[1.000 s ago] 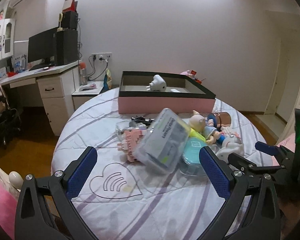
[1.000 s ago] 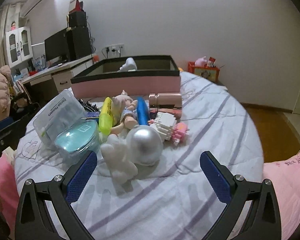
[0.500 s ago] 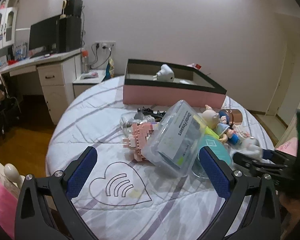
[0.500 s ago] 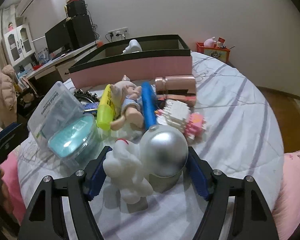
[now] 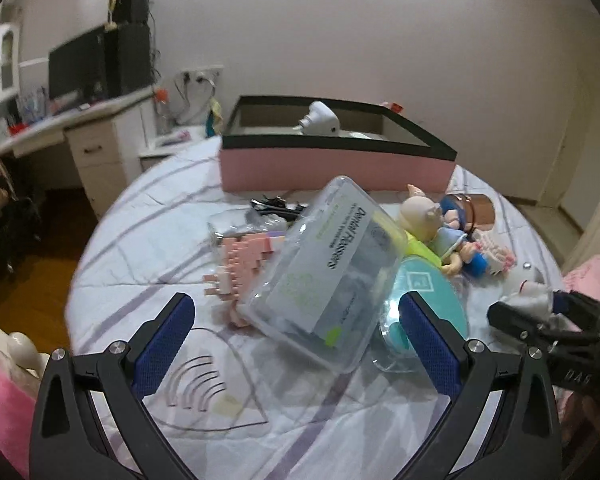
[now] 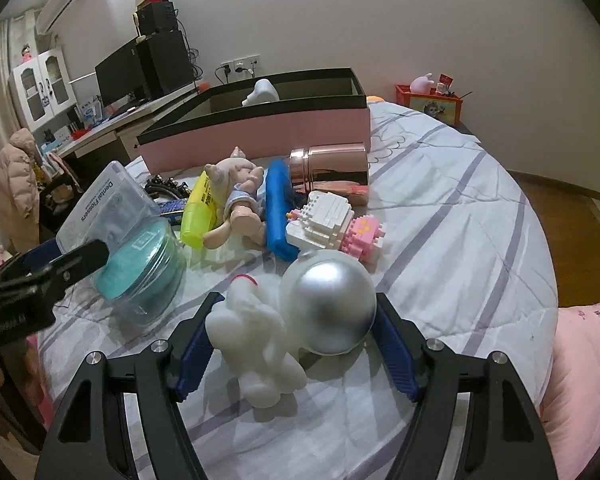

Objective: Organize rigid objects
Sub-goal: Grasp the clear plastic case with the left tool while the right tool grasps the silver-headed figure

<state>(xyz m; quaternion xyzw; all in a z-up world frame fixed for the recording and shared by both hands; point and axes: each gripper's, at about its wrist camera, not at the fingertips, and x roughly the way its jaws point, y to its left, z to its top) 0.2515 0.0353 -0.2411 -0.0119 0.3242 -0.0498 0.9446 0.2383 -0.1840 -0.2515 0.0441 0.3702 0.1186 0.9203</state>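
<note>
Lying on the striped quilt (image 6: pixel 460 216), a white astronaut figure (image 6: pixel 300 320) with a smooth, mirror-silver dome of a helmet sits between the blue ribbed pads of the right gripper (image 6: pixel 296 352); both pads press against it, one on the matte white body, the other on the helmet, so it is clamped. The left gripper (image 5: pixel 296 344) hovers with its fingers wide apart, nothing between the pads, just in front of a clear hard-plastic floss box (image 5: pixel 332 268) that leans tilted on a round clear jar with a teal lid (image 5: pixel 424 300). Beside these lie a knobbly pink brick model (image 5: pixel 240 256), a soft-looking doll in pale blue (image 6: pixel 240 196), a yellow marker (image 6: pixel 200 212), a blue tube (image 6: pixel 278 208), a white and pink brick toy (image 6: pixel 332 224) and a shiny copper-coloured tin (image 6: pixel 332 168) on its side. Behind the heap stands a long pink box with a black rim (image 6: pixel 260 136), a white plug-like thing (image 5: pixel 320 124) inside it
</note>
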